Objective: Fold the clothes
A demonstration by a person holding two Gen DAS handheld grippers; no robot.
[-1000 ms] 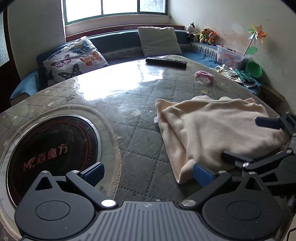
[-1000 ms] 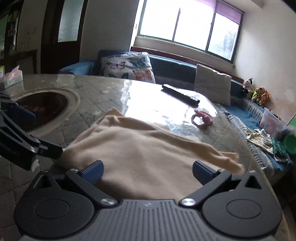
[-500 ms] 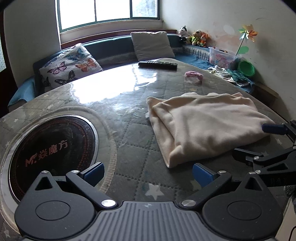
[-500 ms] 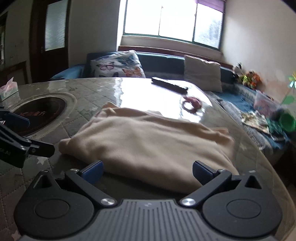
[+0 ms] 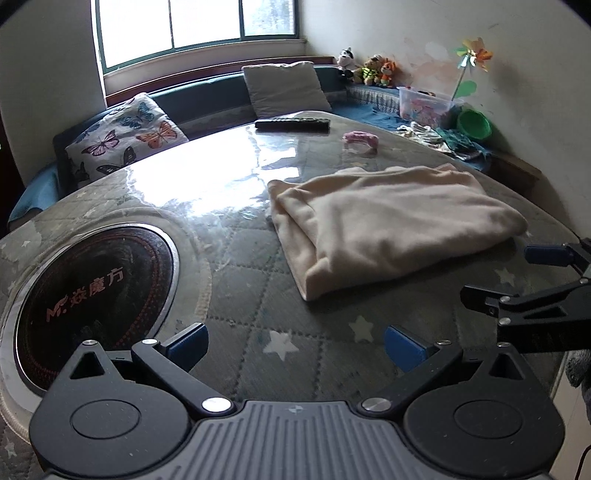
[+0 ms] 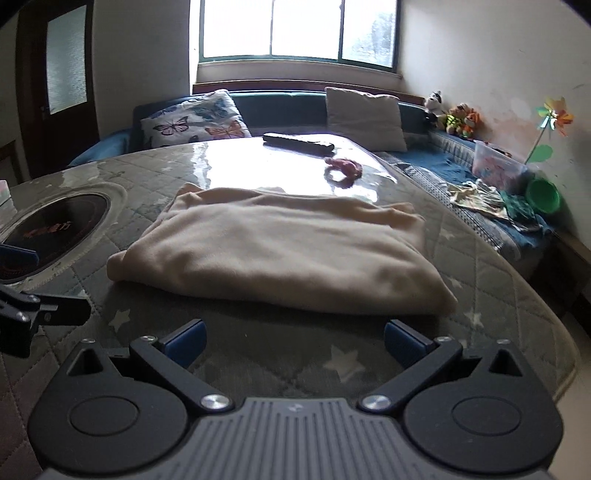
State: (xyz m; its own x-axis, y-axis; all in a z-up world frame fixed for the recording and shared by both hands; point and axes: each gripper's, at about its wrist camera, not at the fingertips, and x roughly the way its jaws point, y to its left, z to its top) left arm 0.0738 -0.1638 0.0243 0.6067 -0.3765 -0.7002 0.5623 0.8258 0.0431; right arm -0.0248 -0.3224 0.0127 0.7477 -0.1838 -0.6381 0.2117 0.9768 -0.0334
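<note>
Both the left tongs [image 5: 293, 341] and right tongs [image 6: 293, 338] are hanging wide and empty beside the folded cream garment [image 6: 273, 254] on the bench [image 5: 236, 266], so the fold is looking finished and only setting it aside is likely remaining.

Daylight from window [image 6: 299, 29] is glaring off table [image 5: 207, 181]; corners going dark w/ fisheye bending, maybe slight blur.

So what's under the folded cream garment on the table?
The cream garment lies directly on the quilted table cover, which shows all around its edges. Whatever lies beneath its middle, or between its layers, is covered. Both tongs are open and clear of it.
</note>
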